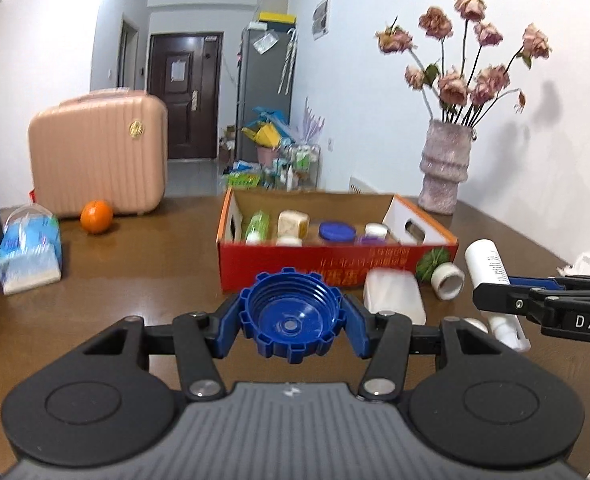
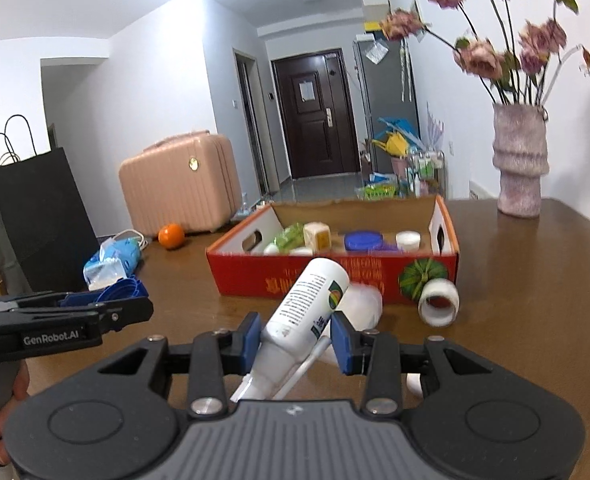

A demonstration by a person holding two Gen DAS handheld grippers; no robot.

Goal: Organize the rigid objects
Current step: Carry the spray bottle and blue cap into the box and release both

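Above the brown bench (image 1: pixel 135 264), in the left gripper (image 1: pixel 293 322), a blue ribbed cap (image 1: pixel 291 316), clamped between both fingers, open side facing the camera. In the right gripper (image 2: pixel 297 340), a white spray bottle (image 2: pixel 307 304), gripped at its neck, tilted, base toward the red cardboard box (image 2: pixel 335 276) just beyond, already loaded with jars and bottles. Beside the box, a white cup (image 2: pixel 439 304) on its side.

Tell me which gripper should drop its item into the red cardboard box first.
Probably the left. The left gripper holds the blue ridged plastic lid directly facing the red cardboard box; the right gripper grips a long white tube-shaped bottle, awkwardly tilted.
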